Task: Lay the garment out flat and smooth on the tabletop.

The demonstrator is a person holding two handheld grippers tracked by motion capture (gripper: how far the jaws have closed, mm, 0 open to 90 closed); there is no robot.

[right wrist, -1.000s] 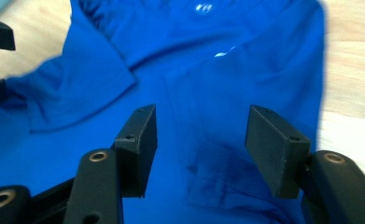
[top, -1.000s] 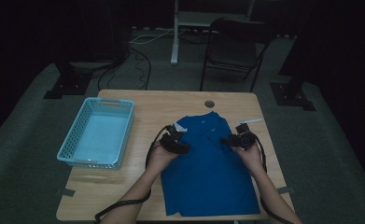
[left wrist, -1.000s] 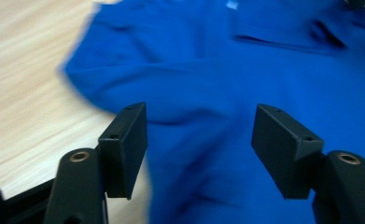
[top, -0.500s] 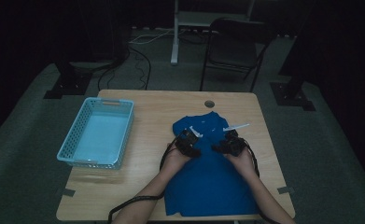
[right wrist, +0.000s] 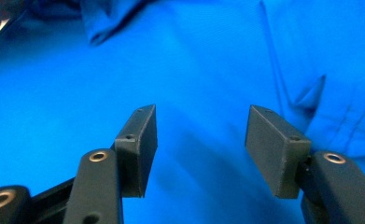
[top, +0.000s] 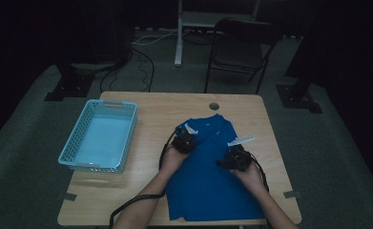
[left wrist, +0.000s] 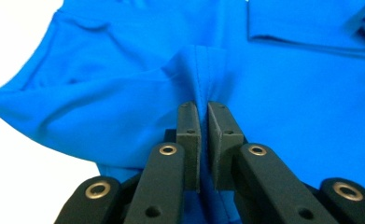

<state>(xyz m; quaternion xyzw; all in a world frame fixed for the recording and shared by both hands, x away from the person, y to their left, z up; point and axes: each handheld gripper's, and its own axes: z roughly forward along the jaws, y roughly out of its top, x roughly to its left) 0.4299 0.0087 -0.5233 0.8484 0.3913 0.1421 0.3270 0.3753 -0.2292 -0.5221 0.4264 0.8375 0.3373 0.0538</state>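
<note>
The blue shirt [top: 212, 176] lies flat on the wooden table [top: 146, 191], at the 5 o'clock sector of the tabletop in the high view, with its collar end toward 12 o'clock and its hem at the near edge. The left gripper [left wrist: 204, 140] has just been closing and is now clenched on a raised fold of the shirt fabric, pinched between its pads near the shirt's upper left part; in the high view the left gripper [top: 184, 141] sits at 10 o'clock of the garment. The right gripper [right wrist: 201, 149] is released, its jaws standing apart just above smooth fabric with nothing between them; in the high view the right gripper [top: 234, 160] is at 2 o'clock of the garment's centre. Step in hand, as judged: securing both grasp points for a fold. The next move calls for the right gripper to lower onto the cloth and pinch a matching fold before any lift. A light blue basket [top: 69, 152] stands at 9 o'clock of the shirt, well apart. No brand, label text or other writing is legible.
</note>
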